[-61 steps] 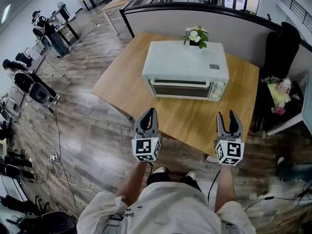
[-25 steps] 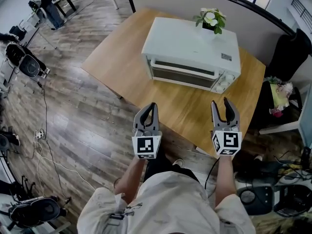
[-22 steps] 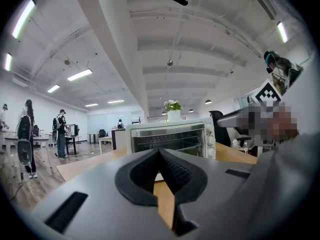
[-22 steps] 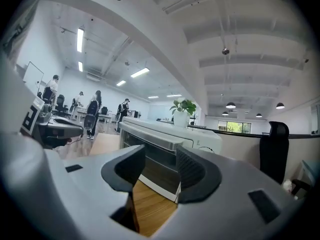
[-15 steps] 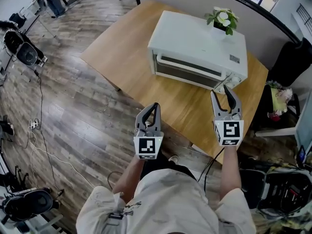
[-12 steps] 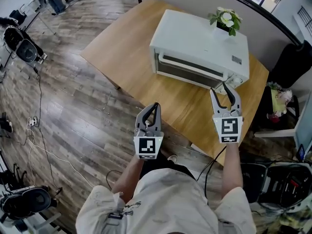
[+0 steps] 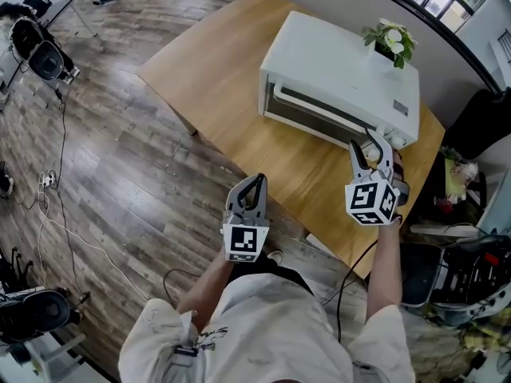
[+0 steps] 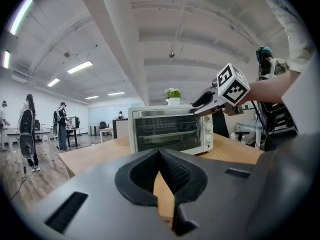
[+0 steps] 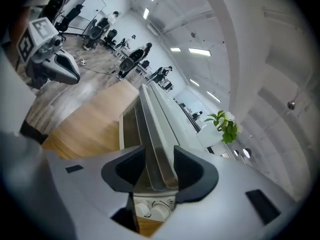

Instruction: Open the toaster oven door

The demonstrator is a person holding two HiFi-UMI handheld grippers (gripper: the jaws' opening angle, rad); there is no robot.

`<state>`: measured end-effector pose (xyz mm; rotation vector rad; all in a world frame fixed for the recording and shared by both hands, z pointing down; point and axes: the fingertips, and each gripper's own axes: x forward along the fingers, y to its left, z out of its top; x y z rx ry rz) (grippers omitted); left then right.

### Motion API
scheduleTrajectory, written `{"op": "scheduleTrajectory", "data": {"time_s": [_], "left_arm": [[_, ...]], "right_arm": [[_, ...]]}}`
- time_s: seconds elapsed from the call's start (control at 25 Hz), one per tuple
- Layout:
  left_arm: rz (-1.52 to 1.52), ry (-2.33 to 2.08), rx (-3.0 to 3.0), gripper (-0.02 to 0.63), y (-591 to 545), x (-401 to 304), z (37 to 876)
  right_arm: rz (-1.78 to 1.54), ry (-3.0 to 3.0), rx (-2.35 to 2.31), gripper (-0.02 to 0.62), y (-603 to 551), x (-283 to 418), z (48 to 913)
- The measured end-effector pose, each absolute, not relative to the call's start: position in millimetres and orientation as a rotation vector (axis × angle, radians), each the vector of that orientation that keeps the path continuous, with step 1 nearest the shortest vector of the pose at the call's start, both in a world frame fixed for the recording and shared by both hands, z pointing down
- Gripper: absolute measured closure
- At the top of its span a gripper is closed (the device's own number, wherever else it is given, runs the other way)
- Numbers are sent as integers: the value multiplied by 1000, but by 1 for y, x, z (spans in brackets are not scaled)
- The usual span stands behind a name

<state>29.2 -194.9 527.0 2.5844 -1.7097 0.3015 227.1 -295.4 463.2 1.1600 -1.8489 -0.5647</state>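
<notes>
A white toaster oven [image 7: 335,62] stands on the wooden table [image 7: 215,62], its glass door closed. My right gripper [image 7: 374,140] is open at the right end of the door's top handle [image 7: 319,108]. In the right gripper view the metal handle bar [image 9: 155,129] runs between the two jaws, just above the knobs [image 9: 150,209]. My left gripper [image 7: 256,183] is shut and holds nothing, hanging over the floor off the table's near edge. The left gripper view shows the oven front [image 8: 170,129] and the right gripper [image 8: 202,101] at its top right corner.
A potted plant [image 7: 393,38] sits behind the oven at the back of the table. A dark chair and clutter [image 7: 471,270] stand to the right. Cables [image 7: 56,214] trail over the wood floor at left. People stand far off [image 8: 25,129].
My right gripper has moved forward from the table's near edge to the oven door's handle, jaws still open. The left gripper stayed low and shut. The head camera has shifted.
</notes>
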Motion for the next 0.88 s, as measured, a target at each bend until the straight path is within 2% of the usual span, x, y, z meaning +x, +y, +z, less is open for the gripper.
{"op": "scheduleTrajectory", "data": {"time_s": [0.16,0.24,0.32,0.88], "left_arm": [[303,-1683,2590,592,-193,36,528],[301,-1675,2602,592,-188,36,524],[309,-1671,2611,592,-187,38,525],[303,-1676,2596,592,-197,42,531]], "right_arm": [[-619,-1749,1091,405,-309,230,465],[-659,-1695,1055,455,-307,228,463],[-669,-1661,1004,469,-308,229,465],[-614,-1638,924,480,-321,236,478]]}}
